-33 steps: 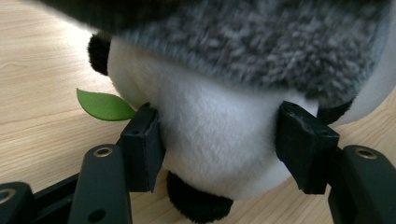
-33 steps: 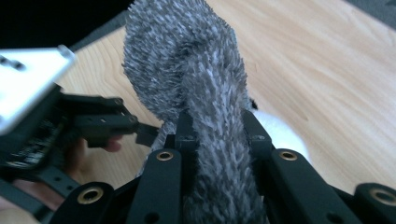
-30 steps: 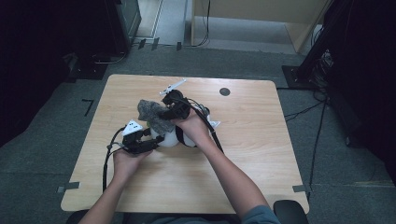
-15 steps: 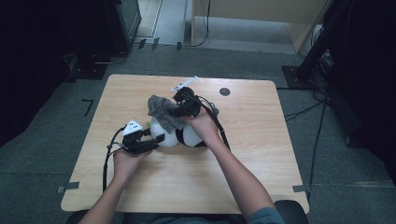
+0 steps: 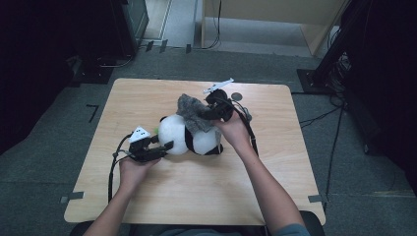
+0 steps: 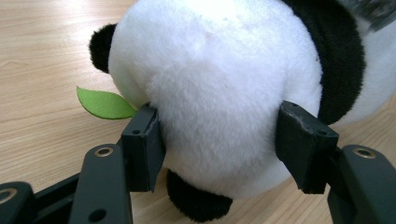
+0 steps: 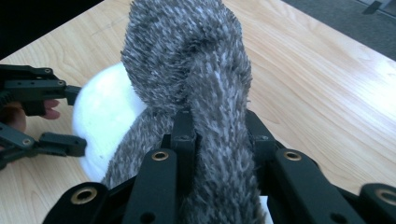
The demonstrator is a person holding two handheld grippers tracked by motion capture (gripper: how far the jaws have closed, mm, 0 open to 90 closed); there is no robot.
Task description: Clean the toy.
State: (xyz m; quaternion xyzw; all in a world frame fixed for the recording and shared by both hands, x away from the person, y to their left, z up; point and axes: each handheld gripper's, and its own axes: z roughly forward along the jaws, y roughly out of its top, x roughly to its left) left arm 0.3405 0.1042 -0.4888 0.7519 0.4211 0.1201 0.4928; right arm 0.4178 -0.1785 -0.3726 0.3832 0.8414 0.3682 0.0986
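panda point(image 6: 219, 93): face hidden | scarf point(image 7: 201, 70): lower end cut off

Black-and-white plush panda point(image 5: 189, 135) lying mid-table on its side, fuzzy grey cloth point(image 5: 194, 112) bunched above it.

No readable text, label, brand, number or sign anywhere.
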